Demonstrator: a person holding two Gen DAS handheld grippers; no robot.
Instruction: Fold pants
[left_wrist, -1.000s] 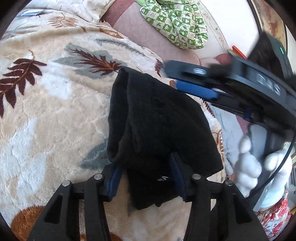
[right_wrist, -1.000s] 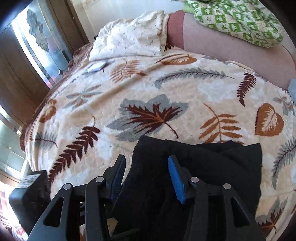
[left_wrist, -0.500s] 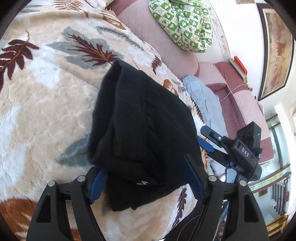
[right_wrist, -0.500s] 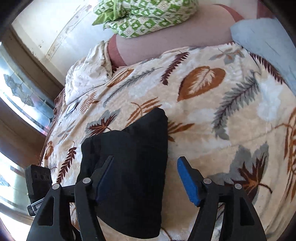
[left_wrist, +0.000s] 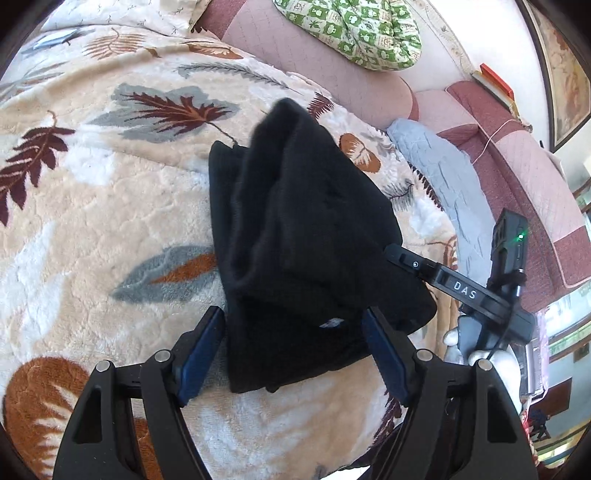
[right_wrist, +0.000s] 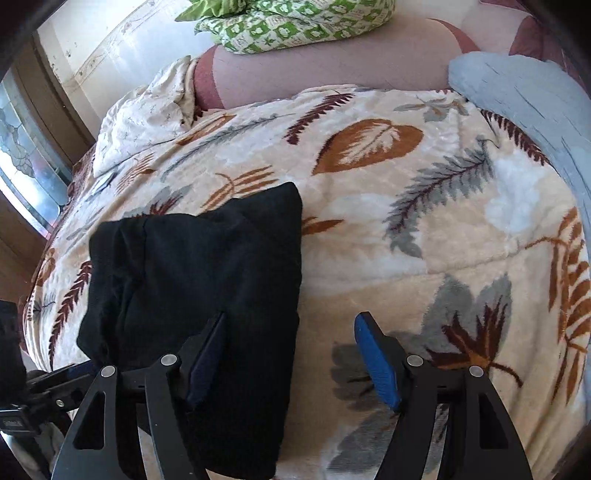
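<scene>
While both my claws hang spread over the bed, nothing is pinched in either. My left claw (left_wrist: 293, 349) straddles the near end of the pants (left_wrist: 306, 236), and its blue pads (left_wrist: 201, 350) stand clear of the cloth on both sides; the jaws have just been opening, with the bundle lying between them. My right claw (right_wrist: 290, 363) sits at the bundle's right edge: one pad is over the black cloth, the other over bare blanket (right_wrist: 424, 258), and those jaws have just been opening too.

I judge the pants to be soft, thick and light, limp enough to sag if I lift one corner only. They look grippy, not slippery, and there is nothing to break. If I must shift them, I would pinch through all the layers at a folded edge, one claw on each side.

They lie as a squat black stack in the middle of the leaf-patterned blanket. A small pale label shows near my left claw, and the far corner pokes up a little. Beyond are a pink sofa back (left_wrist: 325, 70) and a green checked quilt (left_wrist: 354, 33).
</scene>
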